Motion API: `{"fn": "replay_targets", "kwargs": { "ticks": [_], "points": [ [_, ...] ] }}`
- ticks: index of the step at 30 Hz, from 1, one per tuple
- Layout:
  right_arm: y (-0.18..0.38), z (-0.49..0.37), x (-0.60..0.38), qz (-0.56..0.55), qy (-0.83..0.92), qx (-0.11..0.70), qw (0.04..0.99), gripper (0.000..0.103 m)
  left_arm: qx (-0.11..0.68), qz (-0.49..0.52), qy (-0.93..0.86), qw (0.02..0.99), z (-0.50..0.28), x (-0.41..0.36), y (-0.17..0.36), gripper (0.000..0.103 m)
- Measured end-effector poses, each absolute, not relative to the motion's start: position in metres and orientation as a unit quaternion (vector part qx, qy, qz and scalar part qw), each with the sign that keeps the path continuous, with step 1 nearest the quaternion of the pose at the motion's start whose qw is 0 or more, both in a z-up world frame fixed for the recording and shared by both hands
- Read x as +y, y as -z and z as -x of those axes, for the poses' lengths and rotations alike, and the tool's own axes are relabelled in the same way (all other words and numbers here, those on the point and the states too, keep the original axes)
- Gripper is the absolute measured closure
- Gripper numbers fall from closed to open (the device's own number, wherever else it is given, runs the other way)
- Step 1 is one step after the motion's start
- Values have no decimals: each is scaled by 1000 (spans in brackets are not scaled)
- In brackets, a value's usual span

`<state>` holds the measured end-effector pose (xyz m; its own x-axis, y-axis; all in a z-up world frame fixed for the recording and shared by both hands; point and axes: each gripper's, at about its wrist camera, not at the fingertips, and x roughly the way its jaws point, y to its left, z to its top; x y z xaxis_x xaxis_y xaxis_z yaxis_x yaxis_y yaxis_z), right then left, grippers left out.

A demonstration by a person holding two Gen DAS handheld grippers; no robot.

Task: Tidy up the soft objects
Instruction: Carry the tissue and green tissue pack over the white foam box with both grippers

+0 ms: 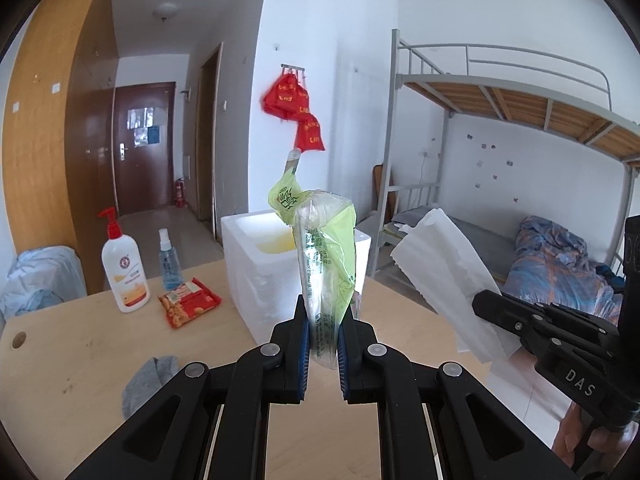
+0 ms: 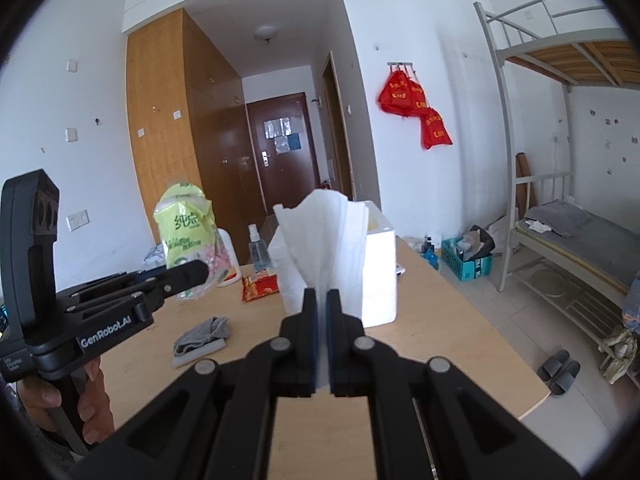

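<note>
Two soft items are lifted above the bench (image 1: 80, 360): your left gripper (image 1: 323, 344) fingers clamp the green tissue pack (image 1: 328, 256), your right gripper (image 2: 322, 304) pinches white tissues (image 2: 324, 240). Next, likely lower both into the foam box (image 1: 256, 264) just beyond.

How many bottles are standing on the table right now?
2. A white pump bottle with a red pump stands at the table's far left, and a small clear spray bottle stands just right of it, behind the snack packet. The foam box may hide others.
</note>
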<state>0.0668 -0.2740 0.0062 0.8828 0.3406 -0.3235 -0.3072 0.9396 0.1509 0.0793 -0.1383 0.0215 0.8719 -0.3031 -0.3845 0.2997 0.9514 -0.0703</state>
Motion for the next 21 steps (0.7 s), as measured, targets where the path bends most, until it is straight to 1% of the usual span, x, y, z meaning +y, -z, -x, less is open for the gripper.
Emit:
{"fn": "replay_targets", "kwargs": {
  "ticks": [14, 21],
  "points": [
    [-10, -84, -272, -44, -167, 171, 970, 97, 204, 17, 146, 968, -100, -134, -29, 90],
    [-22, -98, -265, -36, -173, 166, 970, 97, 200, 21, 137, 970, -115, -132, -34, 90]
  ]
}}
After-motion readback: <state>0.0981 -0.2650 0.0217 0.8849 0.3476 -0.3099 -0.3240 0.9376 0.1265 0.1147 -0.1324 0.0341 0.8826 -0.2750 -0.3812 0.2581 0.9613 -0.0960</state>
